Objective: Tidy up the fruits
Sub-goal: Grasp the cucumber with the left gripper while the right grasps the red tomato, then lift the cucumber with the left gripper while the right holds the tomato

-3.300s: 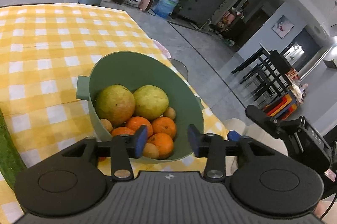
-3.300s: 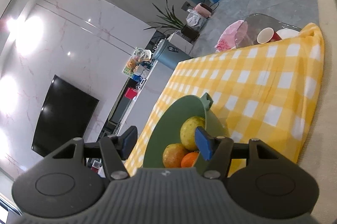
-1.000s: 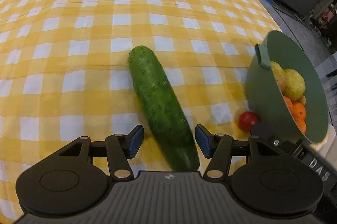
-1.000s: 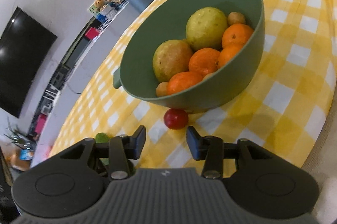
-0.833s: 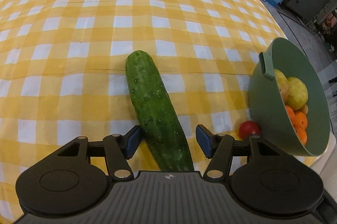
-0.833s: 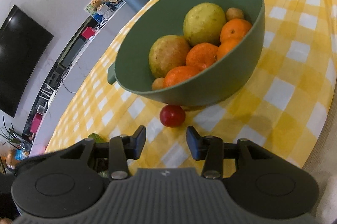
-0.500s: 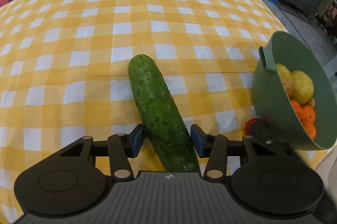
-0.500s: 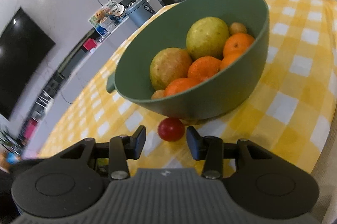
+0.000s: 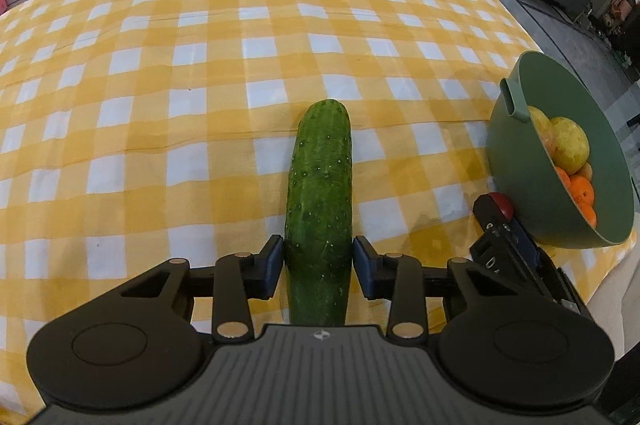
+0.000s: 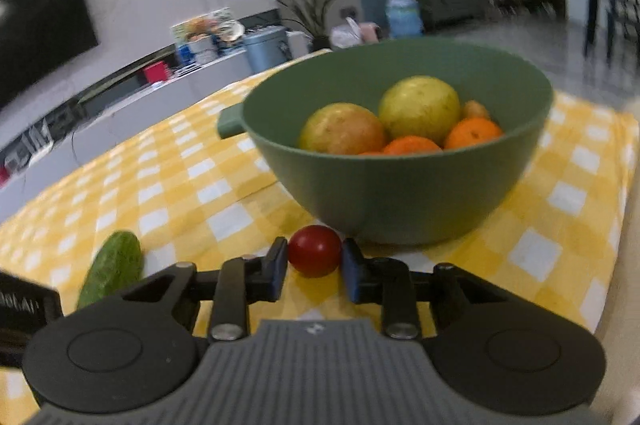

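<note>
A long green cucumber (image 9: 322, 165) lies on the checked cloth, its near end between the pads of my left gripper (image 9: 319, 257). The jaws are closing and both pads touch its sides. At the right stands a green bowl (image 9: 516, 161) with oranges and two large yellow-green fruits. A small red tomato (image 10: 316, 253) sits on the cloth just in front of the bowl (image 10: 400, 193). My right gripper (image 10: 315, 250) has its jaws closing on the tomato, with a pad against each side. The tomato (image 9: 505, 206) peeks out behind the right gripper's black body in the left wrist view.
The yellow-and-white checked cloth (image 9: 200, 65) covers the table, whose edge runs close behind and to the right of the bowl. Beyond it are a grey bin (image 10: 266, 49), a water bottle (image 10: 402, 13), plants and a dark cabinet.
The left jaws have narrowed onto the cucumber, which now lies straight between them. The right gripper has dropped lower and levelled out, reached the tomato, and its jaws have narrowed around it.
</note>
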A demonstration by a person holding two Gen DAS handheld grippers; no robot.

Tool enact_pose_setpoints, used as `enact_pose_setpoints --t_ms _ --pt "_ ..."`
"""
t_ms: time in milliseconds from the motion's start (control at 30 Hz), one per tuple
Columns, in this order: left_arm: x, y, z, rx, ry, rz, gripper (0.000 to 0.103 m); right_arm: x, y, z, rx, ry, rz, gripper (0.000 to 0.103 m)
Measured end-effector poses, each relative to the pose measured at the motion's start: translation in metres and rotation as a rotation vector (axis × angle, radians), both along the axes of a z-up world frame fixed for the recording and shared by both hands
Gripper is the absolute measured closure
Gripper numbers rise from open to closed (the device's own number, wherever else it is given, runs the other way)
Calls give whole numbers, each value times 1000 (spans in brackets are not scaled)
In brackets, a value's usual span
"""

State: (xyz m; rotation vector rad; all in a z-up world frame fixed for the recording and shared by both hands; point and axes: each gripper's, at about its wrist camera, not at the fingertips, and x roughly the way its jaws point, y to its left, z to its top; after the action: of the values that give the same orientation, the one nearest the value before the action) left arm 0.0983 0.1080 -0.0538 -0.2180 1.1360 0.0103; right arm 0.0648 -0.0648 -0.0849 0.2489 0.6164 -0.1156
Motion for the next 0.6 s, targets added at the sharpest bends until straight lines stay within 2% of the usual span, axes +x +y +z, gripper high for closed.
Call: enact_pose_setpoints --t_ms 100,233,267,300,333,467,567,600 --pt "1 -2 -2 25 -4 -23 61 0 -5 0 -11 0 59 78" --pt "2 -3 -2 28 -4 -34 61 3 -24 9 136 29 260 78" --pt "3 -3 -2 26 -3 -34 61 0 -25 16 80 36 353 78" --pt "3 -3 -2 25 -3 -34 61 0 -24 19 50 59 397 78" --pt "3 -4 -2 26 -4 -35 61 0 -24 19 50 59 397 78" --pt "3 -5 -3 37 -6 -41 60 -5 -21 24 -16 181 599 77" --pt "4 -6 -3 40 -6 -45 60 -12 -12 23 -123 172 676 73" --pt "4 -6 -3 37 -5 -46 60 -13 -10 21 -128 171 677 70"
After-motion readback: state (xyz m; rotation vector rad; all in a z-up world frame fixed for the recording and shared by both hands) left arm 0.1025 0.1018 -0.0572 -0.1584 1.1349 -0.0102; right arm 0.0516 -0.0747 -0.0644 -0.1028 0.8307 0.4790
